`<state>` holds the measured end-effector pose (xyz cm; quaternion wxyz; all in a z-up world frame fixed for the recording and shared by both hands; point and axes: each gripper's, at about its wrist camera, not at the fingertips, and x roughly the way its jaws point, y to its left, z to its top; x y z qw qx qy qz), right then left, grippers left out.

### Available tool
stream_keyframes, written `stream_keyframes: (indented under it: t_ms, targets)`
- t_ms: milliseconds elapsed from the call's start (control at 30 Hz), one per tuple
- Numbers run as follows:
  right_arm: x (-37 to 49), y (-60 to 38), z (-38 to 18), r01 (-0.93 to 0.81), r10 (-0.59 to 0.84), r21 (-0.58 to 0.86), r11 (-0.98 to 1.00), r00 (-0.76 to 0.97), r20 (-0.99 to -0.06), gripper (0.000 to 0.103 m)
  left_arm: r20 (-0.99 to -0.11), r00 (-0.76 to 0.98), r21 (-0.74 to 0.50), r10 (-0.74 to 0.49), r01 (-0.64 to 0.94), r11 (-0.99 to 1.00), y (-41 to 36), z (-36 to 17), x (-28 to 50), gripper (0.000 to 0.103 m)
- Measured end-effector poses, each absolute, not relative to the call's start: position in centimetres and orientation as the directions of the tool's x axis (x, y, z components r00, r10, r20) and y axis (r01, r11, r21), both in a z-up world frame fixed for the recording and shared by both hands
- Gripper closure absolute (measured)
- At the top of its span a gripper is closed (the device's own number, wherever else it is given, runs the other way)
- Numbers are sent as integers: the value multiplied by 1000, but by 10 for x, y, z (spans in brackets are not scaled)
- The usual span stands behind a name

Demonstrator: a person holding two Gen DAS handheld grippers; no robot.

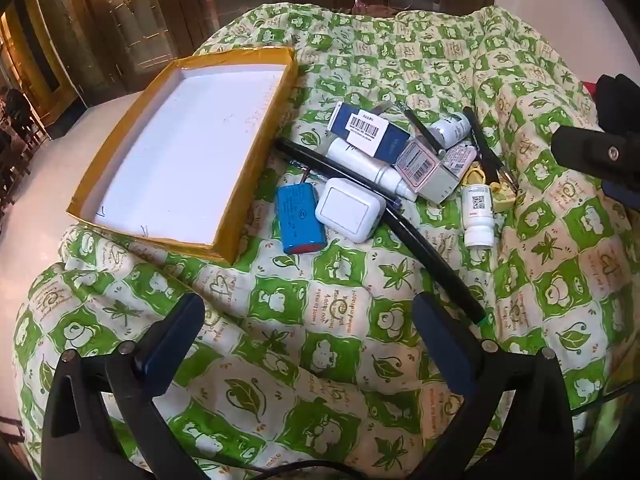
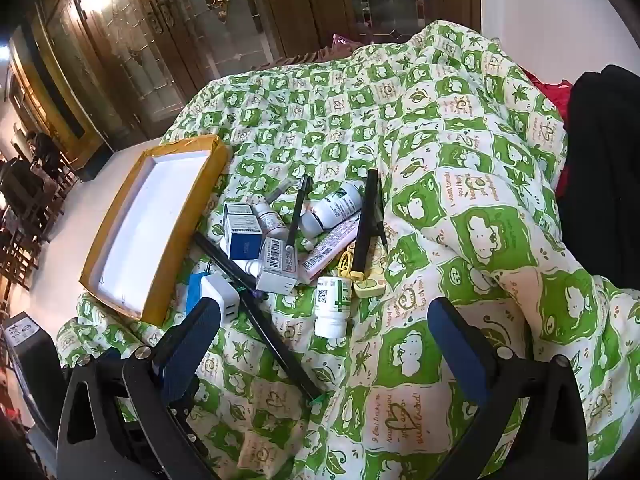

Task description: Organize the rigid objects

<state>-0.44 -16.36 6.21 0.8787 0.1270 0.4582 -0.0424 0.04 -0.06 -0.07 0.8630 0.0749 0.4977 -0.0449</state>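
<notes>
Left gripper (image 1: 308,340): fingers spread wide, holding nothing, hovering over the quilt (image 1: 280,360) w/o touching any item. Right gripper (image 2: 324,336): fingers also wide apart, empty, above the quilt near the pile.

Pile sits mid-quilt, just right of the tray (image 1: 182,152) (yellow rim, white inside, nothing in it). Items: blue battery (image 1: 296,220) touching white charger (image 1: 347,210); long black rod (image 1: 384,220) running diagonally under the charger edge; navy box (image 1: 366,128) w/ barcode label; small white bottle (image 1: 478,212) w/ QR code, lying a bit apart at the right; yellow piece (image 1: 496,188) beside it.

Quilt print reads "I want to make you happy" in part. Other labels too small to read.

Right view only: pink tube (image 2: 332,250), bottle w/ green label (image 2: 336,204). Battery mostly hidden there.
</notes>
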Motion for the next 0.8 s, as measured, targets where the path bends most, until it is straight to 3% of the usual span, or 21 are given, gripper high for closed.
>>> stream_keyframes:
  t_ms: [400, 800]
  targets:
    - [-3, -160, 63, 187, 38, 177, 966, 576, -817, 1, -867, 493, 22, -69, 177, 984, 0, 0, -1, 0]
    - [-5, -162, 62, 179, 36, 171, 969, 581, -813, 1, -868, 497, 80, 6, 129, 988, 12, -8, -5, 0]
